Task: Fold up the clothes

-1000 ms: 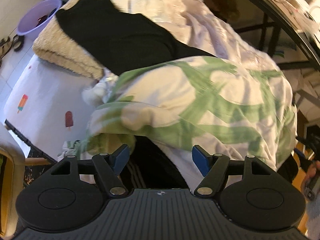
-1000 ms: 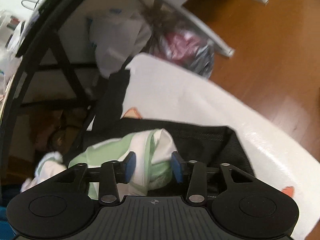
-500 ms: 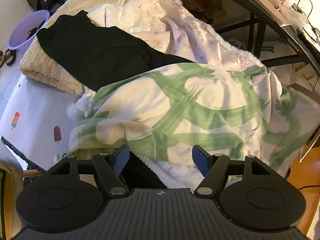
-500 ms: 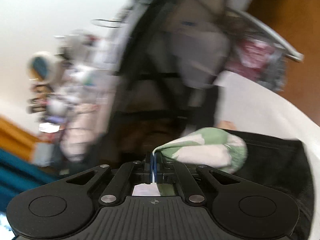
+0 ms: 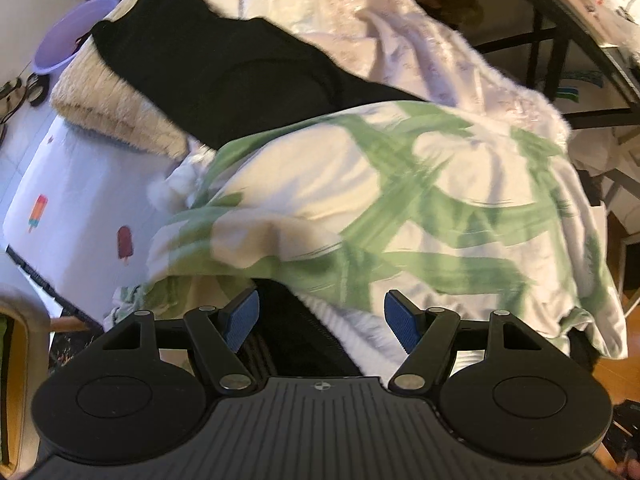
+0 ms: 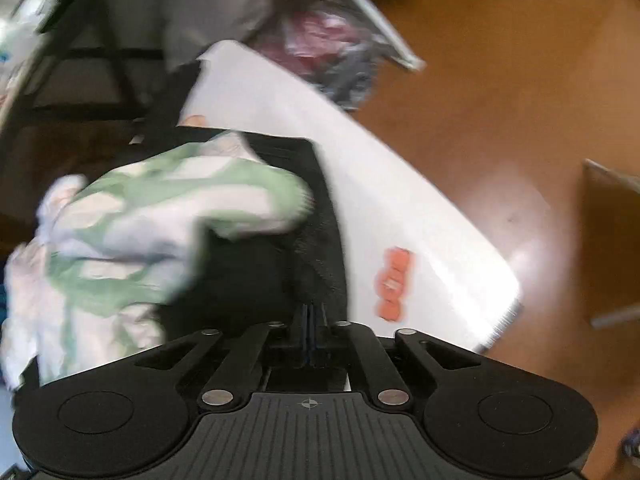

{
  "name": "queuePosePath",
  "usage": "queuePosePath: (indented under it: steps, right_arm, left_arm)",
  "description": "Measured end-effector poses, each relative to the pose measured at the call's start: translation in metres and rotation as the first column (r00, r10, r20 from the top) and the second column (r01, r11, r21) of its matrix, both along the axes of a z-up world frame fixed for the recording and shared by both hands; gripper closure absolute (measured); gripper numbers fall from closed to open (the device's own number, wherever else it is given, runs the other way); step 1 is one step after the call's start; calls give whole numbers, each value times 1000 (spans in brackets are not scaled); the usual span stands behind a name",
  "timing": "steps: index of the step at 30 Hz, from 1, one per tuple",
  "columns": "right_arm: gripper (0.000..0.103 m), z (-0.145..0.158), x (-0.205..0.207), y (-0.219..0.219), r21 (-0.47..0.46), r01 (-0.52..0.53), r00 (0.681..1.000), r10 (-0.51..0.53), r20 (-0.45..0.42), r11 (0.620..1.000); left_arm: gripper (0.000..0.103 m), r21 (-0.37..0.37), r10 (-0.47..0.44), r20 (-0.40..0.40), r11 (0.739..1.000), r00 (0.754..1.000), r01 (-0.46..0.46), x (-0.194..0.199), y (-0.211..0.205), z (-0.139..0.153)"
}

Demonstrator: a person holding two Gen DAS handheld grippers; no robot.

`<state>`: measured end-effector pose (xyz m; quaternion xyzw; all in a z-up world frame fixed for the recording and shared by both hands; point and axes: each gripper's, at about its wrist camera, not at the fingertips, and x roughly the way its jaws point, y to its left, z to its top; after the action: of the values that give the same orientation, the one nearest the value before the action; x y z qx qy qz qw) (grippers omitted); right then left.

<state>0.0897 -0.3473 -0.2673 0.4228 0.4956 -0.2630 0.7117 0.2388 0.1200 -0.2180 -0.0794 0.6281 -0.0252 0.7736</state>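
A white garment with green brush strokes (image 5: 392, 208) lies heaped on the bed, over a black striped garment (image 5: 296, 336). My left gripper (image 5: 322, 320) is open and empty, just before the heap's near edge. In the right wrist view my right gripper (image 6: 309, 316) is shut, its fingers pressed together over a black garment (image 6: 316, 240). Whether cloth is pinched between them I cannot tell. The green-and-white garment (image 6: 160, 224) hangs bunched to its left, blurred.
A second black garment (image 5: 224, 76) lies on a beige towel (image 5: 112, 108) and a fluffy white blanket (image 5: 400, 44). The white sheet with ice-lolly prints (image 5: 80, 200) covers the bed. A purple basin (image 5: 68, 44) and a black desk frame (image 5: 552, 44) stand beyond. Wooden floor (image 6: 500, 100) lies right.
My right gripper closed from open, swung up and then back down over the black garment. The green-and-white garment shifted left of it. My left gripper stayed open, view shifting slightly.
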Motion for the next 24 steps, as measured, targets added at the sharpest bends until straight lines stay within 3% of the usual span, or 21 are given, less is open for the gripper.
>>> queuePosePath:
  steps: [2, 4, 5, 7, 8, 9, 11, 13, 14, 17, 19, 22, 23, 24]
  right_arm:
    - [96, 12, 12, 10, -31, -49, 997, 51, 64, 998]
    - [88, 23, 40, 30, -67, -181, 973, 189, 135, 981]
    - [82, 29, 55, 42, -89, -250, 950, 262, 168, 964]
    - [80, 36, 86, 71, -122, -405, 881, 423, 212, 906]
    - [79, 40, 101, 86, -141, -479, 835, 500, 231, 866]
    - [79, 41, 113, 106, -163, -574, 768, 597, 230, 802]
    - [74, 40, 130, 148, -212, -740, 606, 769, 203, 639]
    - [71, 35, 128, 186, -267, -844, 441, 885, 148, 465]
    - [69, 32, 125, 203, -287, -873, 375, 919, 124, 395]
    - [69, 24, 111, 235, -331, -911, 233, 969, 82, 247]
    - [69, 20, 103, 253, -362, -912, 178, 982, 70, 191]
    - [74, 13, 108, 267, -356, -919, 151, 985, 81, 170]
    - [92, 9, 112, 271, -347, -924, 142, 986, 82, 162]
    - [101, 5, 115, 273, -335, -930, 134, 988, 82, 154]
  left_arm:
    - [32, 0, 26, -9, 1000, 1000, -26, -1, 7, -3]
    - [32, 1, 54, -17, 999, 998, -54, -2, 15, -6]
    - [32, 0, 70, -20, 998, 997, -70, -3, 21, -6]
    - [32, 2, 96, -19, 995, 995, -96, -5, 31, -6]
    - [32, 8, 110, -18, 994, 994, -110, -7, 37, -6]
    - [32, 15, 124, -18, 992, 992, -123, -9, 43, -6]
    - [32, 27, 153, -18, 988, 988, -152, -13, 56, -6]
    - [32, 30, 192, -23, 981, 981, -191, -19, 69, -7]
    - [32, 32, 211, -25, 977, 977, -210, -22, 76, -8]
    - [32, 36, 262, -35, 965, 964, -261, -32, 94, -11]
    - [32, 38, 284, -43, 959, 958, -282, -38, 100, -14]
    - [32, 36, 295, -51, 955, 954, -294, -42, 105, -16]
    - [32, 34, 296, -50, 955, 954, -295, -42, 105, -16]
    - [32, 31, 297, -50, 955, 954, -296, -42, 106, -15]
